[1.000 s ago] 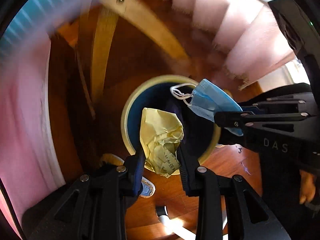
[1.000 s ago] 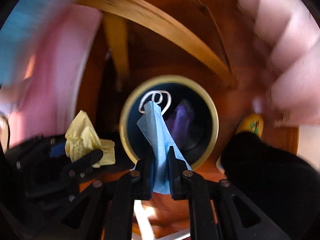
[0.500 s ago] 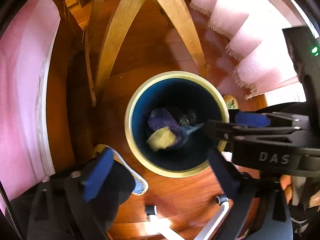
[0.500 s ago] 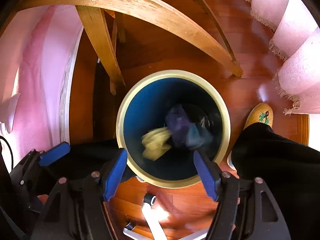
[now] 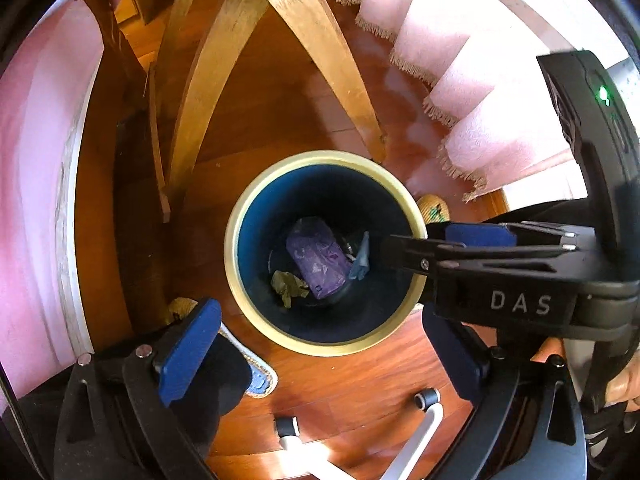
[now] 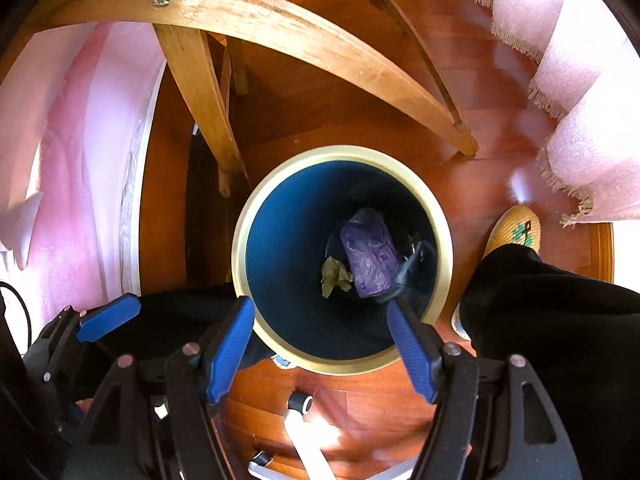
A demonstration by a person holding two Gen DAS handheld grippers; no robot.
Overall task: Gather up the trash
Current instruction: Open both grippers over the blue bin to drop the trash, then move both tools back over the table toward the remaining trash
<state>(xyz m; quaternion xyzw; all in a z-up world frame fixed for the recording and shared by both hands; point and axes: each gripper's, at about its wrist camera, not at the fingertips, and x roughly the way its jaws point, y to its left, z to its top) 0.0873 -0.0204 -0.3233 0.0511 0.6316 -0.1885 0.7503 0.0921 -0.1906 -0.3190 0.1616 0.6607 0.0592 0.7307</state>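
Left gripper (image 5: 320,352): jaws spread, nothing between.
Right gripper (image 6: 322,346): jaws spread above bin (image 6: 240,248) rim.
Bin: holds paper (image 5: 288,284), mask (image 5: 360,260), purple wrapper (image 5: 318,256); chair leg (image 5: 320,40) beside rim.

Both wrist views straight down, close above shared bin (image 5: 416,216)

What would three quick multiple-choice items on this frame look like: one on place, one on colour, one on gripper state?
1. Where is the crumpled yellow paper?
A. in the left gripper
B. at the bottom of the bin
C. on the floor

2. What colour is the bin's inside wall?
A. blue
B. red
C. white

3. How does the right gripper stand?
A. shut on the blue face mask
B. shut, holding nothing
C. open, holding nothing

Key: 1 B, it lies beside the purple packet on the bin floor; 2 A, blue below a cream rim; 3 C, its pads are spread wide and the blue face mask lies in the bin.
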